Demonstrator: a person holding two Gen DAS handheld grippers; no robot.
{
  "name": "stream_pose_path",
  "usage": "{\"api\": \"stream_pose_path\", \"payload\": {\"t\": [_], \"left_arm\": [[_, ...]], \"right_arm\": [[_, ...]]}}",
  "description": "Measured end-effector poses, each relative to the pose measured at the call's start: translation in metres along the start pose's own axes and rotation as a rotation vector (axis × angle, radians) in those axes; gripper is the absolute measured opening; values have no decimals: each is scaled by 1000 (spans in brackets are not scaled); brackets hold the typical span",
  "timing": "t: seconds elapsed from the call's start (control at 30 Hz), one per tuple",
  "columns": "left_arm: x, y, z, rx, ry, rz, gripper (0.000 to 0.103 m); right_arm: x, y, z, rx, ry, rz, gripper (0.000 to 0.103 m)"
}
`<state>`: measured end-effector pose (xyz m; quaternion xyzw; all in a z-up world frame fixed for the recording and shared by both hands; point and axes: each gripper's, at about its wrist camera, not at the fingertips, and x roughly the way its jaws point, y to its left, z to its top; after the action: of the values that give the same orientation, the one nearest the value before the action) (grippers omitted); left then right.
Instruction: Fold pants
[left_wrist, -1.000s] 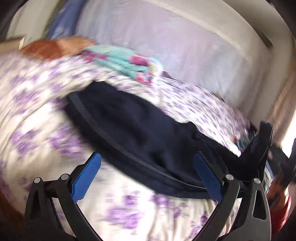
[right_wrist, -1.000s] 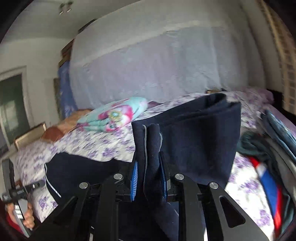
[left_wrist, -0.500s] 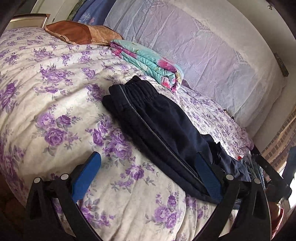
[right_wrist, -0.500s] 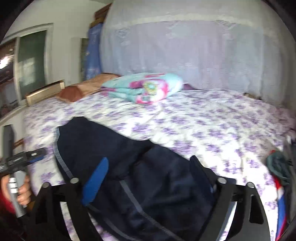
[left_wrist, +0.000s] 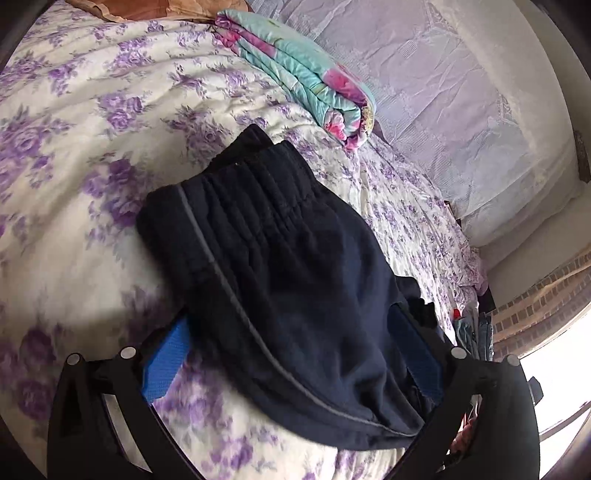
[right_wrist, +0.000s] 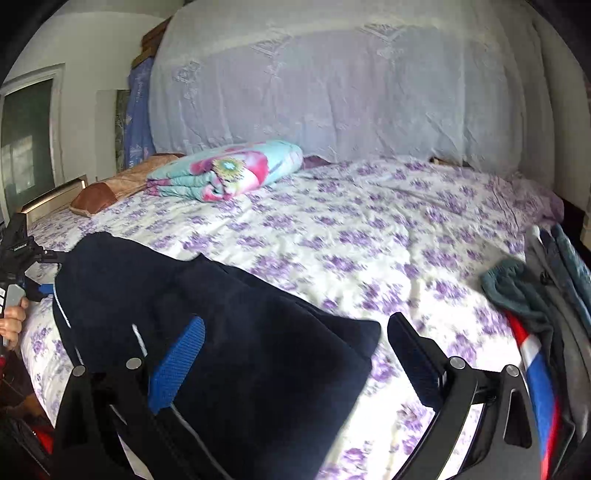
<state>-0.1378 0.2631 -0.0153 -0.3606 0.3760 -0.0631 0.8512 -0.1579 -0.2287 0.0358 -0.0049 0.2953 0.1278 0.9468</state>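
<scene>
We find the dark navy fleece pants with a grey side stripe (left_wrist: 291, 295) lying folded on the white bedspread printed with purple flowers (left_wrist: 74, 147). The left gripper (left_wrist: 291, 350) stands wide open astride them, gripping nothing. The right gripper (right_wrist: 295, 354) is opening, its pads clear of the cloth beneath

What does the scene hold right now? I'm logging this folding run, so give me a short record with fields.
garment: dark navy pants, folded over, lying on the floral bedsheet
left gripper: open, straddling the pants, not pinching
right gripper: jaws opening, over the pants' edge, nothing gripped
behind pants: folded teal-pink blanket, brown pillow
right edge: pile of other clothes
</scene>
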Motion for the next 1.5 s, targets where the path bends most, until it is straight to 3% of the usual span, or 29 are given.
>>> {"api": "stream_pose_path", "payload": {"t": [0.1,0.17,0.27,0.37,0.5,0.6,0.7,0.83,0.93,1.17,1.5], "left_arm": [[10,1,7,42,-22,-8,98],[8,-1,3,56,-34,-8,98],[2,2,-1,68,-50,-47,98],[2,3,1,54,-56,-50,98],[11,-10,-4,120,-59,54,98],[15,-18,-7,151,-67,124,98],[23,-31,-11,208,-53,244,98],[32,-58,-25,339,-90,481,99],[31,-71,-33,422,-139,569,99],[26,-84,-44,516,-209,617,83],[22,-92,-50,541,-255,634,69]], "right_arm": [[31,-42,-24,258,175,151,99],[32,-62,-33,398,148,202,99],[27,-72,-40,469,107,242,99],[24,-70,-40,459,97,232,100],[28,-58,-34,400,148,164,100],[37,-32,-30,248,233,126,100],[44,-13,-28,144,282,23,100],[42,-16,-30,152,275,31,100],[41,-17,-29,149,272,35,100],[40,-24,-29,178,267,62,100],[39,-25,-29,185,265,68,100]]}}
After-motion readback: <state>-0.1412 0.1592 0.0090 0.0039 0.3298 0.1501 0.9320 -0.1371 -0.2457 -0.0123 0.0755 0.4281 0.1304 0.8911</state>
